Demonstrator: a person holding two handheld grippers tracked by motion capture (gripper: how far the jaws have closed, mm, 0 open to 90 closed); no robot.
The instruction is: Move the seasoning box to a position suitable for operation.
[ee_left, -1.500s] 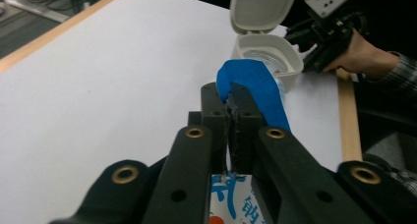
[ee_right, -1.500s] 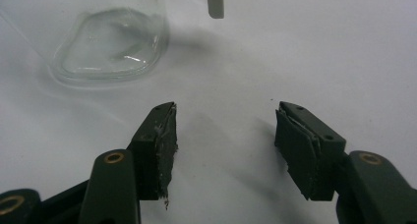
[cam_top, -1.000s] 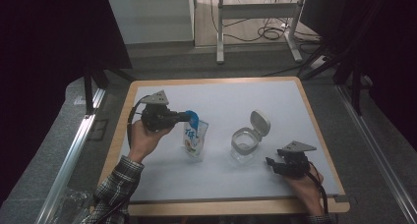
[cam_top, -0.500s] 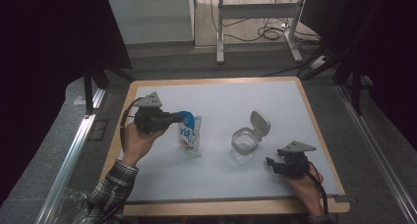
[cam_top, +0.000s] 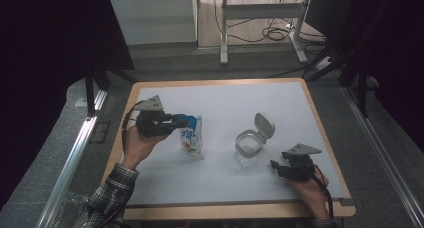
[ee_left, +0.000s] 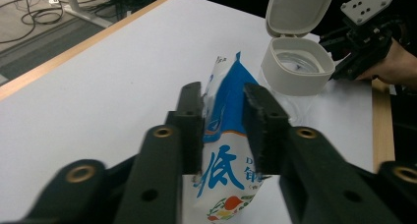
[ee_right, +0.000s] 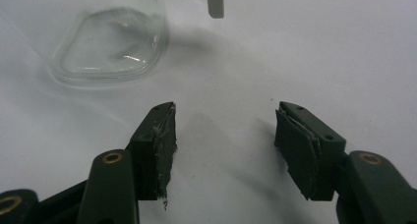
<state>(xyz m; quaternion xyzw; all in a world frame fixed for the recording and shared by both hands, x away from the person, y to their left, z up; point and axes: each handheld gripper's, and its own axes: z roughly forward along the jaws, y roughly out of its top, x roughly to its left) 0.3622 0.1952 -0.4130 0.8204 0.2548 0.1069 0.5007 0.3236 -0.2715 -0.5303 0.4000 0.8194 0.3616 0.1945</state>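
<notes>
L tongs (cam_top: pixel 186 122) clamp pouch (cam_top: pixel 192 139), R tongs (cam_top: pixel 275 165) apart, on white mat (cam_top: pixel 225 103) w/ wood-edged table (cam_top: pixel 320 123).

High view: fixed overhead, facing forward and down on the table (cam_top: pixel 220 100). Left gripper view: close behind its jaws, facing the jar (ee_left: pixel 296 67) beyond. Right gripper view: low, near the tabletop. All 3 share the jar.
</notes>
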